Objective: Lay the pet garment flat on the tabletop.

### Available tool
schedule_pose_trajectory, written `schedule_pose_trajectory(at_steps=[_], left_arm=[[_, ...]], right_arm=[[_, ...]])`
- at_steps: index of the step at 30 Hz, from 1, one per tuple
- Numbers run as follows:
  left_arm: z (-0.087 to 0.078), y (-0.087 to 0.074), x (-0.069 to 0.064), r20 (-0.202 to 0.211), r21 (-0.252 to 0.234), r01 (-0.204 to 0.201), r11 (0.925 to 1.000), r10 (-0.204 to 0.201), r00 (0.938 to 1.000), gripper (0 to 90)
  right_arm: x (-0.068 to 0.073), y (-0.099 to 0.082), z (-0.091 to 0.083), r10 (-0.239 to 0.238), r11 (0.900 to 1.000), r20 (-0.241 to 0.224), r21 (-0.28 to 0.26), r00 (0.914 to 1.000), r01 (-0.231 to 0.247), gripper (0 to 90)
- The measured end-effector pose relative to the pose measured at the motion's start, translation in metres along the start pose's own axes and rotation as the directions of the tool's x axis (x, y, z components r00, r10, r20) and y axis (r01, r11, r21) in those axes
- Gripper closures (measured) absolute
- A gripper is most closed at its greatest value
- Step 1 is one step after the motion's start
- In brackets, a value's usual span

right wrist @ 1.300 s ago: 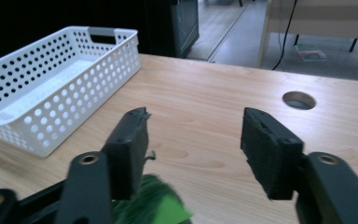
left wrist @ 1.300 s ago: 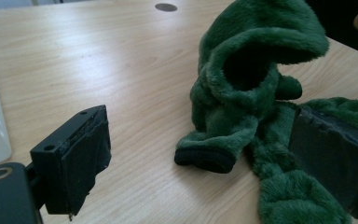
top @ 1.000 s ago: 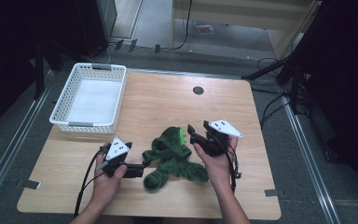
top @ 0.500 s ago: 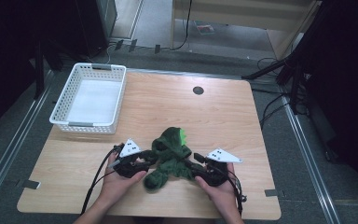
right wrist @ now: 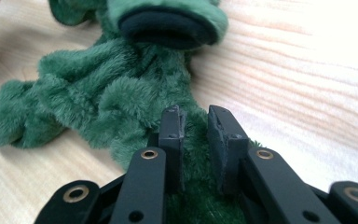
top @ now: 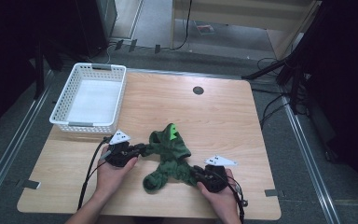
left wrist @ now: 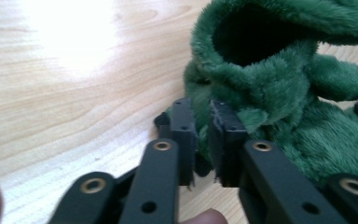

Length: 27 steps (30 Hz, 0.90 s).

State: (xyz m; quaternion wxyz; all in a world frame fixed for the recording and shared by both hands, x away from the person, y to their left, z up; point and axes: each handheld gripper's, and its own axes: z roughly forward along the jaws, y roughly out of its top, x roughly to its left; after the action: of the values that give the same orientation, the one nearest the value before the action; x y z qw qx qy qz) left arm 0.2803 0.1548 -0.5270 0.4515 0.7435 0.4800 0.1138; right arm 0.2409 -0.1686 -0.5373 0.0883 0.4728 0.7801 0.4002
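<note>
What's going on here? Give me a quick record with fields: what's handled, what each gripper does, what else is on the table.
Handled: green plush garment, crumpled on the wooden table
Left gripper: jaws just closed, pinching the plush's edge
Right gripper: jaws just closed, plush between them
Also there: white basket, at the table's far left

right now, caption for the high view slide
Both grippers, left gripper and right gripper, pinch a green plush garment on the wooden table.

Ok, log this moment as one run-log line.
left gripper: just closed, pinching green plush garment | right gripper: just closed, pinching its other end | garment on table | white basket: empty
</note>
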Motion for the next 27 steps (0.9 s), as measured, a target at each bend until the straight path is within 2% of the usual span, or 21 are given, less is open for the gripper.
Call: schedule_pose_trajectory(at_steps=[2, 4, 6, 7, 8, 9, 10, 11, 12, 13, 14, 15, 16, 17, 20, 22, 23, 24, 25, 26, 27], left_arm=[[-0.001, 0.001, 0.0, 0.001, -0.005, 0.018, 0.9998, -0.018, 0.9998, 60.5], [0.001, 0.001, -0.002, 0.025, -0.007, 0.025, 0.9997, -0.025, 0.9994, 50.7], [0.005, 0.002, -0.005, 0.031, 0.017, 0.013, 0.9998, -0.014, 0.9994, 44.2], [0.01, 0.002, -0.008, 0.013, 0.051, -0.001, 0.9987, 0.0, 0.9999, 43.6], [0.014, 0.002, -0.009, 0.012, 0.078, -0.011, 0.9969, 0.01, 0.9999, 43.2], [0.02, 0.003, -0.01, 0.005, 0.108, -0.021, 0.9939, 0.021, 0.9998, 47.8], [0.022, 0.003, -0.011, -0.011, 0.115, -0.026, 0.9931, 0.027, 0.9996, 47.8], [0.024, 0.005, -0.011, -0.035, 0.117, -0.035, 0.9926, 0.039, 0.9986, 54.8], [0.026, 0.006, -0.01, -0.029, 0.113, -0.027, 0.9932, 0.03, 0.9991, 63.2], [0.027, 0.008, -0.007, -0.023, 0.116, -0.007, 0.9933, 0.009, 0.9997, 72.6], [0.028, 0.011, -0.005, -0.033, 0.115, 0.011, 0.9933, -0.007, 0.9994, 72.6], [0.029, 0.013, -0.002, -0.03, 0.116, 0.022, 0.993, -0.019, 0.9994, 76.2], [0.031, 0.015, 0.001, -0.041, 0.118, 0.047, 0.9919, -0.042, 0.9983, 76.2], [0.034, 0.017, 0.004, -0.051, 0.124, 0.079, 0.9891, -0.074, 0.996, 75.9], [0.042, 0.02, 0.009, -0.077, 0.141, 0.12, 0.9827, -0.11, 0.991, 72.3], [0.044, 0.019, 0.006, -0.07, 0.141, 0.119, 0.9829, -0.11, 0.9915, 66.6], [0.043, 0.019, 0.004, -0.051, 0.135, 0.103, 0.9854, -0.097, 0.994, 60.4], [0.042, 0.019, 0.002, -0.018, 0.126, 0.087, 0.9883, -0.085, 0.9962, 55.5], [0.04, 0.018, 0.0, 0.017, 0.117, 0.071, 0.9906, -0.074, 0.9971, 55.5], [0.039, 0.019, -0.001, 0.036, 0.11, 0.046, 0.9928, -0.051, 0.9981, 53.5], [0.038, 0.019, -0.002, 0.034, 0.1, 0.044, 0.994, -0.048, 0.9983, 52.4]], right_arm=[[0.004, 0.005, -0.007, -0.024, 0.9974, 0.02, -0.067, 0.9995, 0.025, 68.6], [0.008, 0.018, -0.014, -0.044, 0.9843, 0.042, -0.169, 0.9981, 0.05, 57.7], [0.01, 0.029, -0.014, -0.047, 0.9757, 0.039, -0.212, 0.9981, 0.055, 47.9], [0.011, 0.036, -0.01, -0.057, 0.9754, 0.027, -0.212, 0.998, 0.062, 42.4], [0.012, 0.043, -0.001, -0.072, 0.9798, 0.003, -0.187, 0.9974, 0.071, 36.2], [0.013, 0.047, 0.005, -0.082, 0.9841, -0.009, -0.159, 0.9966, 0.079, 29.6], [0.014, 0.051, 0.016, -0.092, 0.9887, 0.003, -0.118, 0.9957, 0.092, 29.5], [0.013, 0.053, 0.022, -0.101, 0.9895, 0.011, -0.103, 0.9949, 0.101, 33.7], [0.012, 0.056, 0.03, -0.093, 0.9913, 0.021, -0.092, 0.9955, 0.094, 41.7], [0.007, 0.06, 0.038, -0.072, 0.9943, 0.059, -0.075, 0.9956, 0.076, 59.7], [0.007, 0.06, 0.038, -0.072, 0.9943, 0.059, -0.075, 0.9956, 0.076, 59.7], [-0.002, 0.062, 0.043, -0.028, 0.9968, 0.105, -0.072, 0.9941, 0.035, 70.4], [-0.002, 0.062, 0.043, -0.028, 0.9968, 0.105, -0.072, 0.9941, 0.035, 70.4], [-0.007, 0.063, 0.044, -0.009, 0.9974, 0.129, -0.07, 0.9917, 0.019, 73.8], [-0.021, 0.064, 0.048, 0.041, 0.9985, 0.167, -0.044, 0.9851, -0.034, 73.2], [-0.028, 0.062, 0.046, 0.064, 0.9972, 0.162, -0.048, 0.9846, -0.057, 70.0], [-0.029, 0.061, 0.043, 0.07, 0.9963, 0.15, -0.061, 0.9862, -0.061, 67.8], [-0.029, 0.061, 0.033, 0.064, 0.9907, 0.13, -0.128, 0.9895, -0.047, 64.7], [-0.029, 0.061, 0.033, 0.064, 0.9907, 0.13, -0.128, 0.9895, -0.047, 64.7], [-0.028, 0.062, 0.028, 0.054, 0.9855, 0.107, -0.166, 0.9928, -0.036, 63.4], [-0.028, 0.064, 0.024, 0.044, 0.9795, 0.093, -0.2, 0.9947, -0.025, 61.9]])
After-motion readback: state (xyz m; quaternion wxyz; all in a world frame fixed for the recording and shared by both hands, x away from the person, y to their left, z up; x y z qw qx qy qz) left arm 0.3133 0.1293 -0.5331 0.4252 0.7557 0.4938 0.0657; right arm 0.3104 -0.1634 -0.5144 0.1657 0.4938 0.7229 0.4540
